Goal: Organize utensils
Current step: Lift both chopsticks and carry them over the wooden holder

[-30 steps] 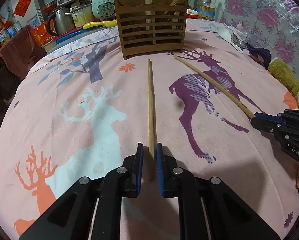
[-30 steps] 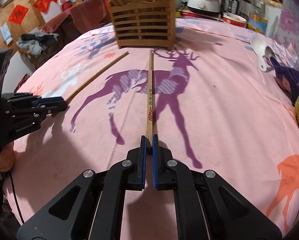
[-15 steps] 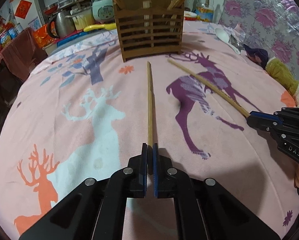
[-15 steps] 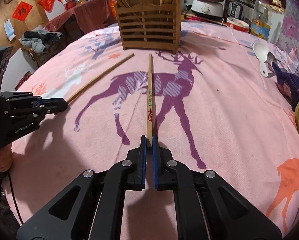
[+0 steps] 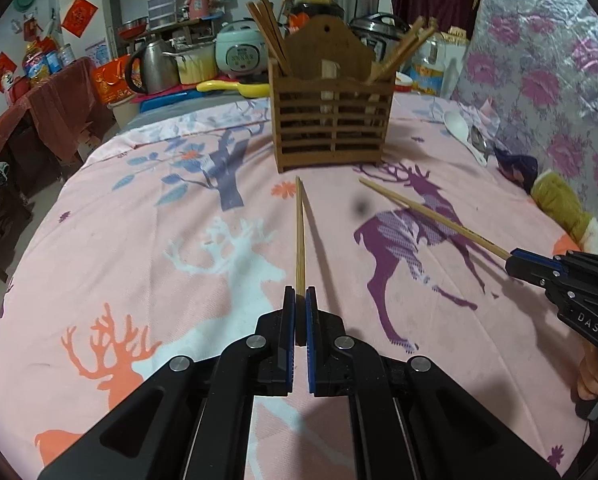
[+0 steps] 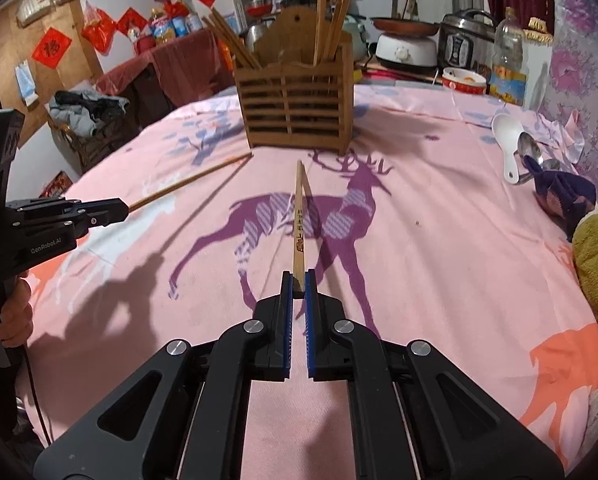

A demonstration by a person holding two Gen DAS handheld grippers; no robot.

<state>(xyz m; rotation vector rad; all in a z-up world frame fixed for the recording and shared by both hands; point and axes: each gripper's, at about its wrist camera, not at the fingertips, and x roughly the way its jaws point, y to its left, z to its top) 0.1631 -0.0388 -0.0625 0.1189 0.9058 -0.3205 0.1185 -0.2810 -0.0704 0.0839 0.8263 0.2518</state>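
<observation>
Tongs first: your left tongs [image 5: 300, 300] are clamped on the near end of a plain chopstick [image 5: 299, 236], having just closed on it, and its shadow on the cloth beside it shows it is off the surface. Your right tongs [image 6: 298, 282] are clamped on the near end of a printed chopstick [image 6: 297, 224], whose red and dark characters face up; it too casts a separate shadow below. Both sticks point toward the far edge of the worktop [image 6: 439, 264], at the slatted wooden holder [image 5: 331, 116] that stands upright there. The plain stick's tip is just short of the holder's front; the printed stick's tip is near its base as well. More chopsticks lean out of the holder's left and right compartments. Toward the worktop's right edge lie a white spoon [image 6: 509, 140] and a metal spoon [image 6: 531, 150], touching, with a dark blue cloth [image 6: 563, 196] next to them. Your hands show at the frame edges, gripping the handles.
</observation>
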